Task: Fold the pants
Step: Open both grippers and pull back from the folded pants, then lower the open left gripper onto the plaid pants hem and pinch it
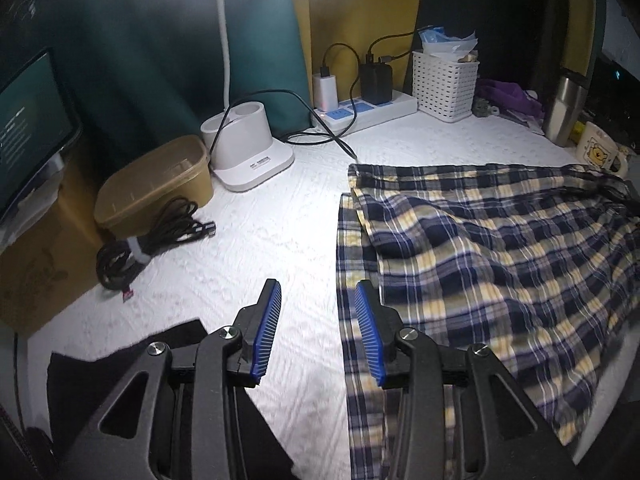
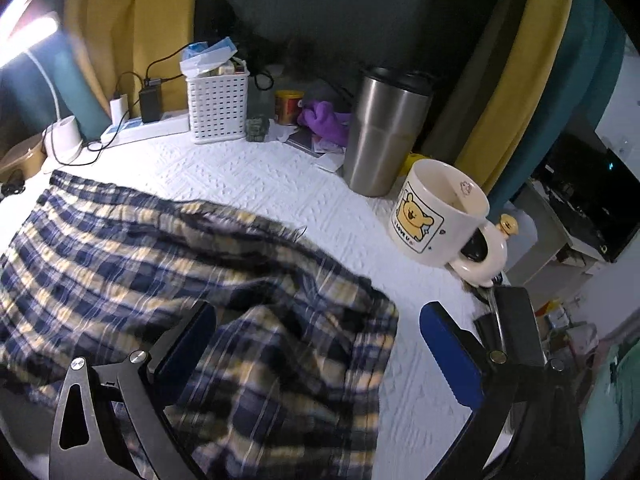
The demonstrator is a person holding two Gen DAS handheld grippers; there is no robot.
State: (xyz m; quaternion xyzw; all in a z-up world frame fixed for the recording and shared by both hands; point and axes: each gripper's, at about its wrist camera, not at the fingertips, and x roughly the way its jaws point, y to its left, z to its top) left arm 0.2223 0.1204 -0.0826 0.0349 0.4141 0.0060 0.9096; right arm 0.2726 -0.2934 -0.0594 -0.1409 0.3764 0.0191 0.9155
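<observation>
The plaid pants [image 1: 480, 260], navy, yellow and white, lie folded over on the white textured tablecloth [image 1: 260, 240], filling the right half of the left wrist view. My left gripper [image 1: 317, 286] is open just above the cloth at the pants' left edge; its right finger hangs over the plaid hem and nothing is between the pads. In the right wrist view the pants [image 2: 140, 248] lie rumpled, with a corner at the right. My right gripper [image 2: 319, 308] is wide open above that corner, its pads clear of the fabric.
A bear mug [image 2: 436, 216] and a steel tumbler [image 2: 384, 132] stand close to the pants' right end. At the back are a white basket [image 2: 218, 108], a power strip [image 1: 368, 112] and a lamp base [image 1: 248, 152]. A tan box [image 1: 156, 184] and a coiled cable [image 1: 148, 240] sit left.
</observation>
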